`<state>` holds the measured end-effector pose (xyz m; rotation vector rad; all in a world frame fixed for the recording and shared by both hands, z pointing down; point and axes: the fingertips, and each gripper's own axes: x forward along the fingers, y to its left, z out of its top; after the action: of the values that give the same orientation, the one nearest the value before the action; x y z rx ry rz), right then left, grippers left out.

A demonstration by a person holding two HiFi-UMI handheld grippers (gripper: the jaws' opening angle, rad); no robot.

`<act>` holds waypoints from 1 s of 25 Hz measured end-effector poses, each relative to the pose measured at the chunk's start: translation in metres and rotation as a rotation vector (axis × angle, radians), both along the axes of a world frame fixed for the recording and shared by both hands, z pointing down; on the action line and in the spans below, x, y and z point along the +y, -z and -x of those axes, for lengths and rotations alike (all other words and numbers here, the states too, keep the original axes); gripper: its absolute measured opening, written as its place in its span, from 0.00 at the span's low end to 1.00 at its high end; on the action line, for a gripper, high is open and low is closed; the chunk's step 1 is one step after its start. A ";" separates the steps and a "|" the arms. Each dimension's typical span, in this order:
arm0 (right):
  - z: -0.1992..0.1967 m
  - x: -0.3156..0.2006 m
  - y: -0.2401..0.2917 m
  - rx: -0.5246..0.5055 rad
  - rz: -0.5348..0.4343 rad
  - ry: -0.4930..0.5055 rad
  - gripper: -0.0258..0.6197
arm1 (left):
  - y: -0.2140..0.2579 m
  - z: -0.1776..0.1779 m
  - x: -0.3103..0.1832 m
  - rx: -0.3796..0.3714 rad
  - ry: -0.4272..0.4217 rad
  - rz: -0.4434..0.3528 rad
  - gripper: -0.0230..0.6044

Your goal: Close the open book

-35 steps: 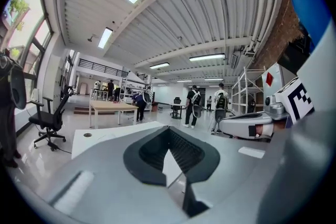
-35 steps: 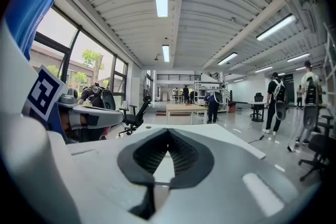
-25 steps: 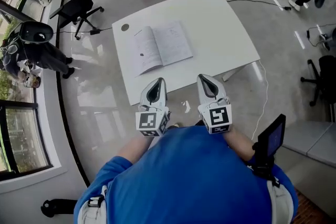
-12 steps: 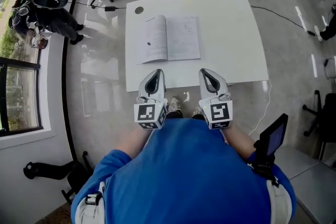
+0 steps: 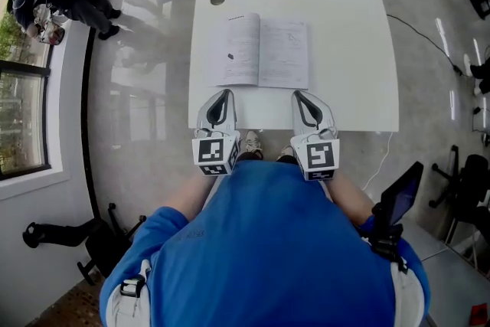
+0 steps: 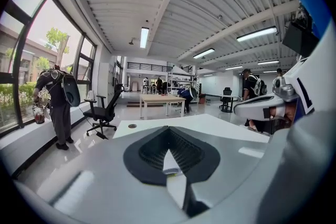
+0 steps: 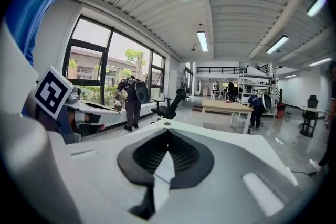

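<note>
Book (image 5: 260,52) open flat, pages up, on table (image 5: 352,50) | left tool (image 5: 222,93) closed | right tool (image 5: 299,95) closed

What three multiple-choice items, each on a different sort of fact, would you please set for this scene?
1. Where does the open book lie?
A. On the white table, left of its middle.
B. On a shelf.
C. In a drawer.

2. What colour is the person's top?
A. Red.
B. Blue.
C. Green.

3. How do the left tongs and right tongs stand?
A. Shut on the book.
B. Wide open.
C. Shut, empty.

Answers:
1 A, the head view shows its pages flat on the tabletop.
2 B, blue fills the lower head view.
3 C, each gripper view shows the tips meeting with nothing between.
</note>
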<state>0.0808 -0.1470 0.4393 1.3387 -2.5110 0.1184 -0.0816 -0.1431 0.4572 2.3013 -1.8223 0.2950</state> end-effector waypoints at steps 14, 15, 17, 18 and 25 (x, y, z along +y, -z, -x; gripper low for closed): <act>0.076 -0.030 -0.060 0.176 0.058 0.098 0.04 | -0.074 0.066 -0.027 -0.041 -0.013 0.115 0.05; 0.082 -0.031 -0.065 0.187 0.062 0.113 0.04 | -0.079 0.068 -0.028 -0.043 -0.016 0.125 0.05; 0.094 -0.033 -0.075 0.210 0.068 0.141 0.04 | -0.087 0.072 -0.030 -0.048 -0.026 0.144 0.05; 0.099 -0.034 -0.080 0.223 0.070 0.153 0.04 | -0.091 0.074 -0.031 -0.051 -0.032 0.151 0.05; 0.125 -0.042 -0.112 0.347 0.091 0.197 0.04 | -0.113 0.087 -0.038 -0.052 -0.048 0.196 0.05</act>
<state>-0.0445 -0.1886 0.5508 0.9742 -2.2950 -0.0387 -0.1689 -0.1812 0.5700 2.2230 -1.6805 0.5203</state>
